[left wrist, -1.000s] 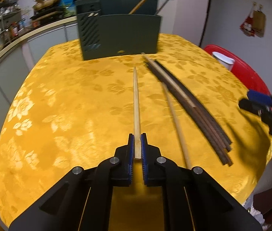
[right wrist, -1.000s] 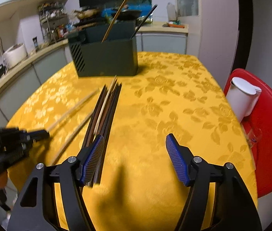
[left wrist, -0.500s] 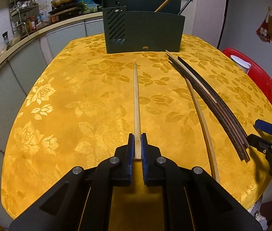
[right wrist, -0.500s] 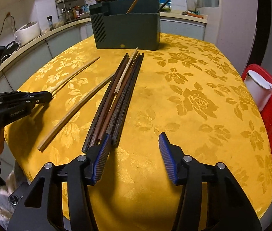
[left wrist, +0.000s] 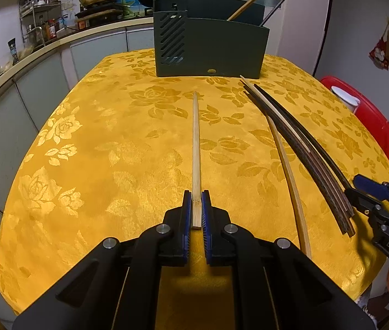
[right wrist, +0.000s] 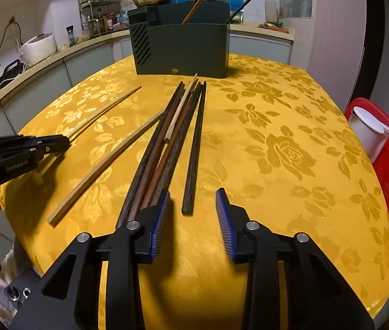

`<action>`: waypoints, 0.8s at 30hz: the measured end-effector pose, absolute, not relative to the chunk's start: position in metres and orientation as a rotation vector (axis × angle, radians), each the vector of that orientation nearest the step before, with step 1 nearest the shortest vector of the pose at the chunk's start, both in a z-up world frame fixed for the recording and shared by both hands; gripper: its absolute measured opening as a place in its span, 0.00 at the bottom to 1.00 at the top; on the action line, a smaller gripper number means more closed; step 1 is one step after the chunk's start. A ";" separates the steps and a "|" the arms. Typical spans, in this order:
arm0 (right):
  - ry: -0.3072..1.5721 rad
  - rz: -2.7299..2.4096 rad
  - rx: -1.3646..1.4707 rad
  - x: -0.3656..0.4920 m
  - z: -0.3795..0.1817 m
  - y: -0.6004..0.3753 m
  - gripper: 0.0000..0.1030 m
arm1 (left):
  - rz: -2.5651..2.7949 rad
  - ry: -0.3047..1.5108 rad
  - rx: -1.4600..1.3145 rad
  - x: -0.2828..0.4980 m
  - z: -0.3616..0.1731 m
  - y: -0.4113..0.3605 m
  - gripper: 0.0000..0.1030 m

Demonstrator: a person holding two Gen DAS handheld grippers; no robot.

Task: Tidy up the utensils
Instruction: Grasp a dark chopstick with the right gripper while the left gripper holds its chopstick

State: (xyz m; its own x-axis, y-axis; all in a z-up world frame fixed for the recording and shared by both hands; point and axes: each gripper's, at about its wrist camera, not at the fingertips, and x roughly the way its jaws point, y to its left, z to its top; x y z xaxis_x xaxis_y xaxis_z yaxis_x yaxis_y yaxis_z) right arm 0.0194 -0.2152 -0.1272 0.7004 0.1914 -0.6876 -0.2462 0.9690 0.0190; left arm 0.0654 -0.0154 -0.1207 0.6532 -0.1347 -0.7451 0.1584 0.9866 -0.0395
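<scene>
My left gripper is shut on the near end of a light bamboo chopstick that points at the dark green utensil holder. In the right wrist view this gripper holds that chopstick. A second bamboo chopstick lies beside a bundle of dark wooden chopsticks. My right gripper is open, its jaws either side of the near end of a single dark chopstick. The bundle lies just left of it. The holder has two chopsticks standing in it.
The yellow floral tablecloth covers the table. A red stool with a white cup stands at the right edge. A kitchen counter with jars and a rice cooker runs behind on the left.
My right gripper has moved right and forward, from the bundle's end to straddle the single dark chopstick. My left gripper has lifted and advanced with the bamboo chopstick toward the holder.
</scene>
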 end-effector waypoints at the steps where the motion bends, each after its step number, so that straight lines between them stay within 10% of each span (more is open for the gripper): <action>1: 0.747 0.236 -0.081 0.019 -0.128 -0.214 0.28 | -0.167 0.840 0.022 0.065 -0.121 -0.015 0.08; 8: 0.720 0.231 -0.098 0.015 -0.128 -0.208 0.19 | -0.206 0.812 0.003 0.060 -0.122 -0.018 0.24; 12: 0.733 0.247 -0.102 0.017 -0.127 -0.206 0.09 | -0.195 0.806 0.079 0.060 -0.122 -0.027 0.07; 24: 0.671 0.246 0.030 0.020 -0.073 -0.236 0.08 | -0.234 0.764 0.080 0.065 -0.070 -0.011 0.06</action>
State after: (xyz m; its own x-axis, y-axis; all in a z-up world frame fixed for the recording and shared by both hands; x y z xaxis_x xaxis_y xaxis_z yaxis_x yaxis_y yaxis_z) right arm 0.0204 -0.2360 -0.0734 0.7553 0.2355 -0.6116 -0.2163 0.9705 0.1066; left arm 0.0649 -0.0111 -0.0699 0.6978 -0.1810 -0.6930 0.2387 0.9710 -0.0132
